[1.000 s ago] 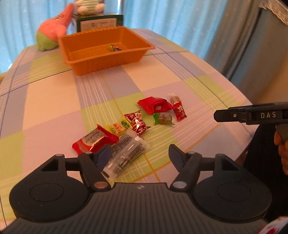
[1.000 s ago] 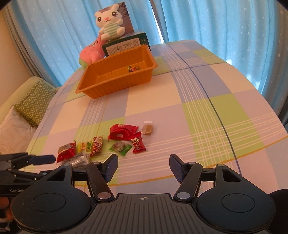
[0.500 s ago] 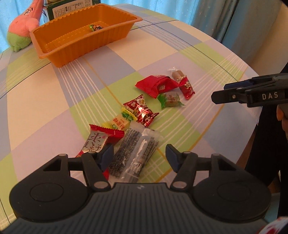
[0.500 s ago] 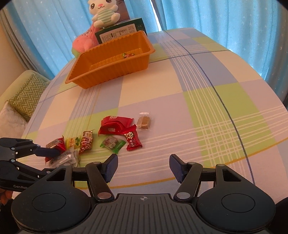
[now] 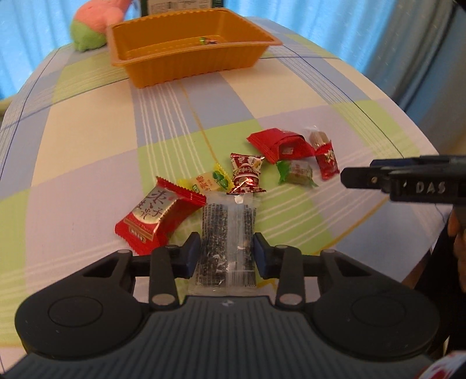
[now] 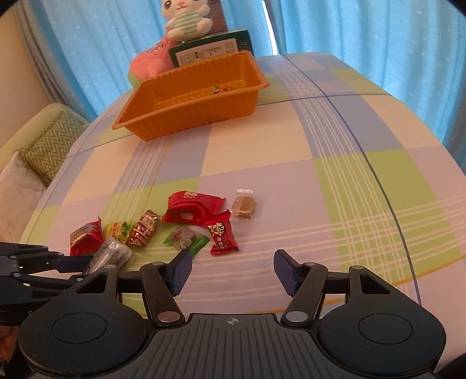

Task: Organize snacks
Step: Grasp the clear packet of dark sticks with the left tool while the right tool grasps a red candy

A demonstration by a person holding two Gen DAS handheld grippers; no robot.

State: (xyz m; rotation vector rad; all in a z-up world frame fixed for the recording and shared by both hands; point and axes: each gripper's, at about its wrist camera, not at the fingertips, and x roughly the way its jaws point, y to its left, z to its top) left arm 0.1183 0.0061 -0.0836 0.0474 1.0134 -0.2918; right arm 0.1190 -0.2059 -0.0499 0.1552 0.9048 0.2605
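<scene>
Several wrapped snacks lie on the checked tablecloth. My left gripper (image 5: 227, 252) points down at a clear packet with dark filling (image 5: 228, 230). Its jaws are closing, and both pads touch the packet's long edges. The packet still lies flat on the cloth. A red packet with a gold label (image 5: 157, 217) lies just to its left. My right gripper (image 6: 233, 269) hangs open over bare cloth, right of a small red candy (image 6: 222, 237) and a green candy (image 6: 186, 239). The orange tray (image 5: 174, 67) at the back holds one candy (image 5: 207, 40).
Between the two grippers lie a yellow candy (image 5: 205, 182), a red foil candy (image 5: 245, 173), a large red packet (image 5: 279, 144) and a brown candy (image 6: 244, 205). Plush toys (image 6: 186, 17) and a green box (image 6: 209, 52) stand behind the tray. A sofa cushion (image 6: 46, 145) sits left of the table.
My left gripper has come down over the clear packet and its jaws have narrowed from wide apart to the packet's edges. The right gripper has sunk slightly toward the snacks, its opening unchanged.
</scene>
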